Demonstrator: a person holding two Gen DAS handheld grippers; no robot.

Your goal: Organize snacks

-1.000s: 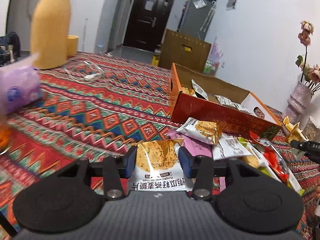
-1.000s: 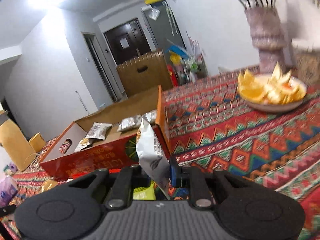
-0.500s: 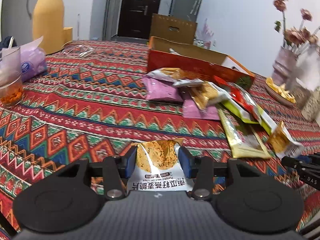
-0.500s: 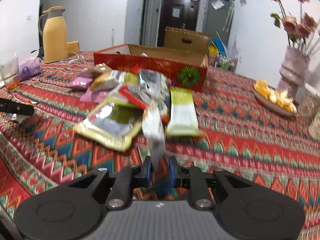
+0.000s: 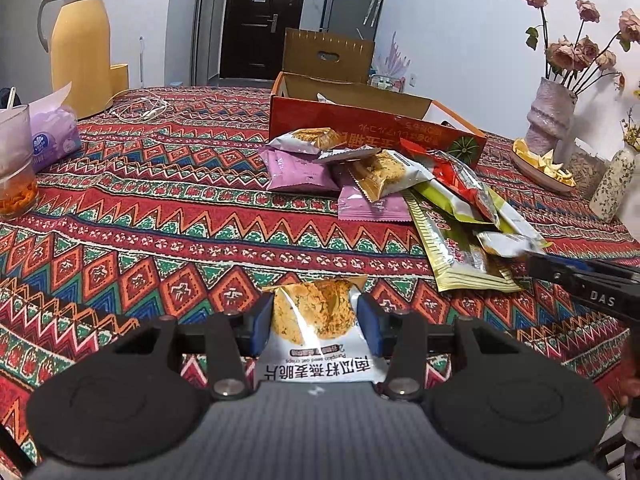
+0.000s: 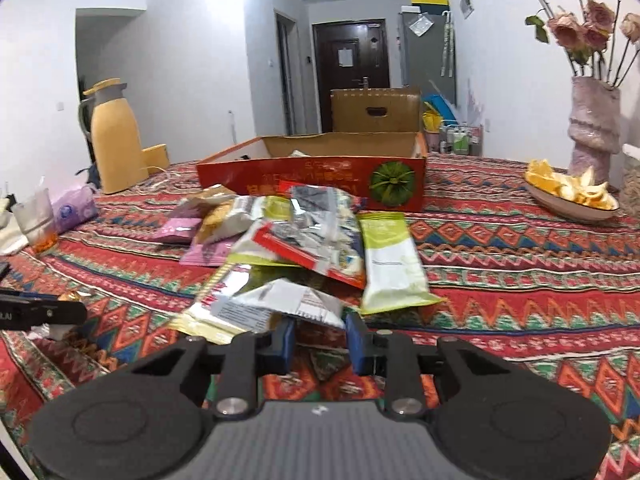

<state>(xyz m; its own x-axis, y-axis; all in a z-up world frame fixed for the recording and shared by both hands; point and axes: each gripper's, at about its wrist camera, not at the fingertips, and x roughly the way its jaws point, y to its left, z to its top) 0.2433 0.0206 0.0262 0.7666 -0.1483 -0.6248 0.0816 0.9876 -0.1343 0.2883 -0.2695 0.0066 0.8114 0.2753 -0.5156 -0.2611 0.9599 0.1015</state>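
Note:
My left gripper (image 5: 316,320) is shut on an oat crisp packet (image 5: 318,336), held low over the patterned tablecloth. My right gripper (image 6: 320,340) is open; a silver snack packet (image 6: 280,308) lies just in front of its fingertips on the near edge of the snack pile (image 6: 304,232). The pile also shows in the left wrist view (image 5: 392,184). Behind it stands the open red cardboard box (image 6: 320,178), which also shows in the left wrist view (image 5: 360,124), with a few packets inside.
A yellow thermos (image 5: 80,40), a purple tissue pack (image 5: 56,136) and a glass (image 5: 14,160) stand at the left. A flower vase (image 6: 592,128) and a dish of orange peel (image 6: 568,196) stand at the right. A white cable (image 5: 140,110) lies near the thermos.
Both grippers have pulled back from the box toward the near table edge. My right gripper has opened and let the silver packet go. My left gripper still holds the oat crisp packet.

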